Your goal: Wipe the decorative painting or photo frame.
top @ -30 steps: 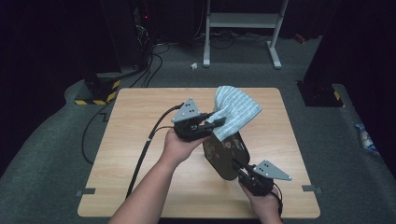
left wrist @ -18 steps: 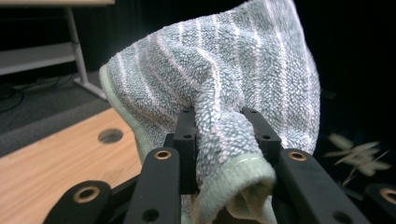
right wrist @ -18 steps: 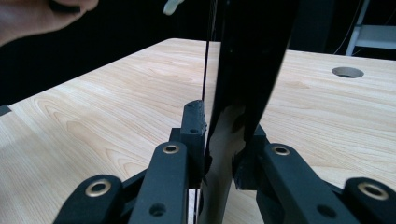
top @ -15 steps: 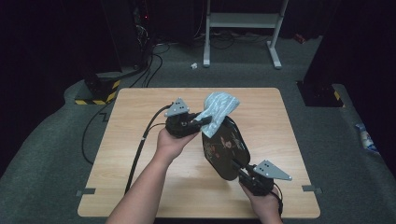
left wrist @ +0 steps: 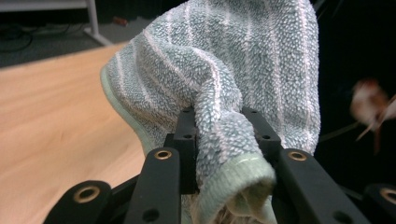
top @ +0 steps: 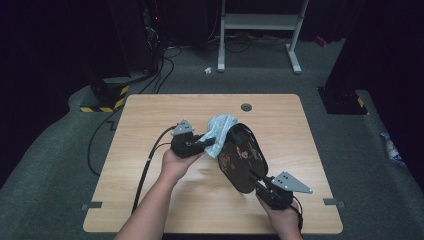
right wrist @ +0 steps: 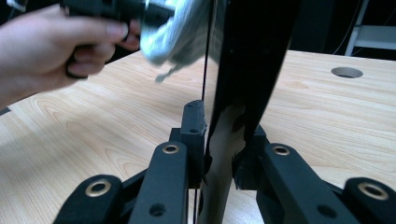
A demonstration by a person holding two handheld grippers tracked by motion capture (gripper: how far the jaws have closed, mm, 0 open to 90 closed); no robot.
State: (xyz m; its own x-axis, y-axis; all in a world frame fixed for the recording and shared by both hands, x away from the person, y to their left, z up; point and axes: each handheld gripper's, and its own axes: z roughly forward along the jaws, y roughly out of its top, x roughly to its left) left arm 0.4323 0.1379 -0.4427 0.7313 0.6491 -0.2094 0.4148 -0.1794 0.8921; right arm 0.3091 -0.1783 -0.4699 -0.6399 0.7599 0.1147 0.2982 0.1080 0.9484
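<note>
Down has come the left gripper, clamped on the cloth at the tray's ten o'clock (right gripper pinches its rim); wipe gently, keeping it steady.

I see the tray, a black oval with a faint floral pattern, held up on edge above the wooden table, its long axis running away from me. The cloth, a pale blue-green towel with thin light stripes, is bunched up and presses against the tray's upper left face.
</note>
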